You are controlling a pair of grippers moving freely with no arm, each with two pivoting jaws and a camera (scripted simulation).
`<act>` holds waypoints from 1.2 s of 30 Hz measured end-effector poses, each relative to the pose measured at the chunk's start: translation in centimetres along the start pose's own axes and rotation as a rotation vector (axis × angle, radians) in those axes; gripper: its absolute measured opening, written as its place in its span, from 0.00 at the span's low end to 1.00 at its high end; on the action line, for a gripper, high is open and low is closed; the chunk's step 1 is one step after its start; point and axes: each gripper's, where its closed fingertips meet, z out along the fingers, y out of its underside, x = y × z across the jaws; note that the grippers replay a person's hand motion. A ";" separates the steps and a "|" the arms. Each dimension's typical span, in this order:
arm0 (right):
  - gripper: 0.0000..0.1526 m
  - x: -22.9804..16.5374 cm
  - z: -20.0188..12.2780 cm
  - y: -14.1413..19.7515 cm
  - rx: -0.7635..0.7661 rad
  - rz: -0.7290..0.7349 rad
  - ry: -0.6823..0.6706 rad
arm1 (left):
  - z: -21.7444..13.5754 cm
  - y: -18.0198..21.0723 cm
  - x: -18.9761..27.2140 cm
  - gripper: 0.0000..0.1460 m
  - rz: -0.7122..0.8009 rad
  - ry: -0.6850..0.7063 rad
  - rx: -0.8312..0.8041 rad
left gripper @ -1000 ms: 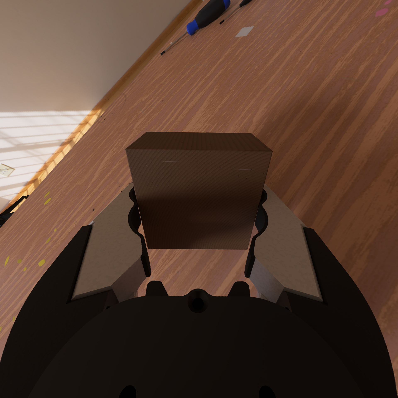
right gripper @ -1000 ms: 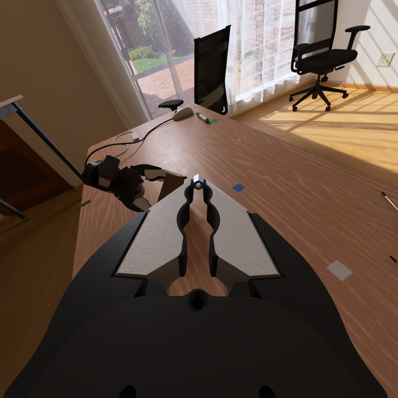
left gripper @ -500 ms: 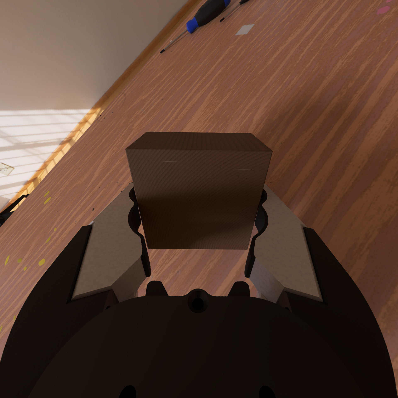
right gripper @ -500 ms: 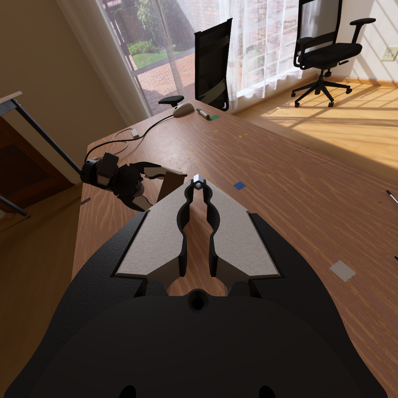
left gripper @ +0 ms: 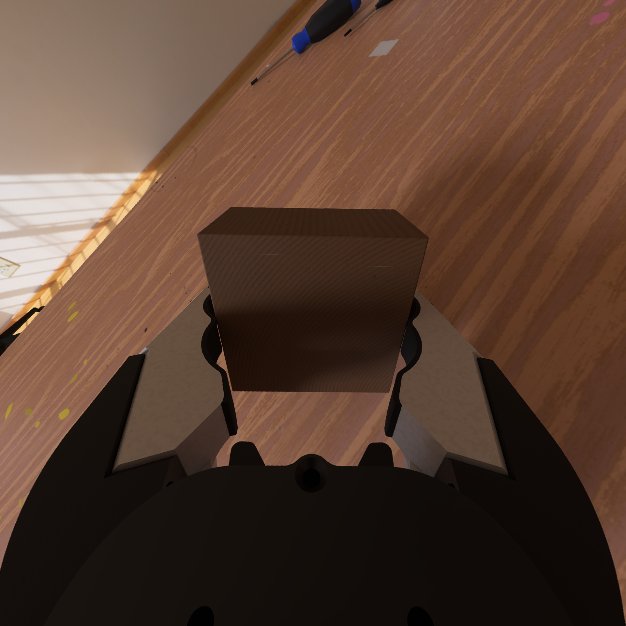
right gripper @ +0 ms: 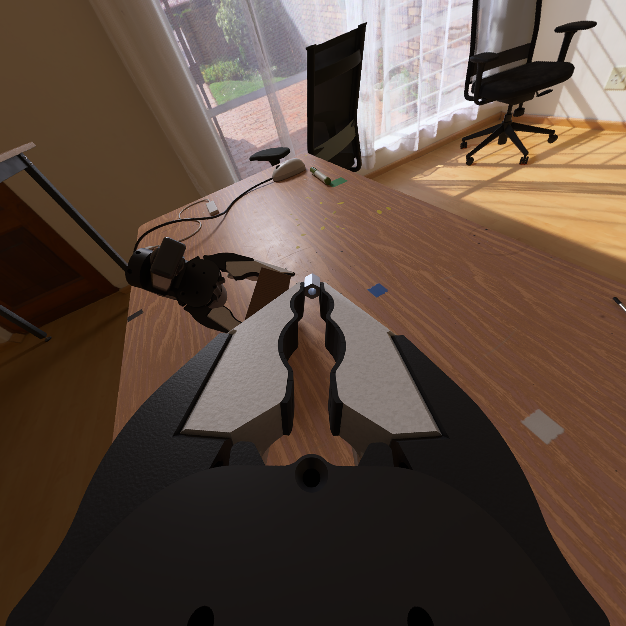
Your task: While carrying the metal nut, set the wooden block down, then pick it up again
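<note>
My left gripper (left gripper: 311, 298) is shut on the wooden block (left gripper: 311, 305), a dark brown block held by its two sides, over the wooden table (left gripper: 474, 203). My right gripper (right gripper: 311, 289) is shut on the small silver metal nut (right gripper: 311, 286) at its fingertips, above the table. In the right wrist view the left gripper (right gripper: 189, 281) with the block (right gripper: 267, 291) is just to the left of my right fingertips. The block's lower end is hidden behind my right finger, so I cannot tell whether it touches the table.
A blue-handled screwdriver (left gripper: 321, 23) and a grey patch (left gripper: 382, 47) lie far ahead in the left wrist view. A mouse with cable (right gripper: 288, 169), a green marker (right gripper: 320, 176), blue tape (right gripper: 377, 290) and a grey patch (right gripper: 542, 430) are on the table. Office chairs (right gripper: 335, 98) stand beyond.
The right gripper has shifted slightly with the nut still in it, so its view has drifted. The left gripper and the block have not visibly moved.
</note>
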 end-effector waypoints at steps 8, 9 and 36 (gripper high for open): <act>0.05 -0.1 0.1 0.0 -0.002 0.000 -0.004 | -0.1 0.0 0.0 0.75 0.017 -0.006 -0.003; 0.05 -0.1 0.1 0.0 -0.002 0.000 -0.003 | -0.1 0.0 0.0 0.75 0.017 -0.006 -0.004; 0.05 -0.1 0.2 0.1 -0.007 0.002 -0.007 | -0.3 0.2 -0.1 0.75 0.029 -0.008 -0.004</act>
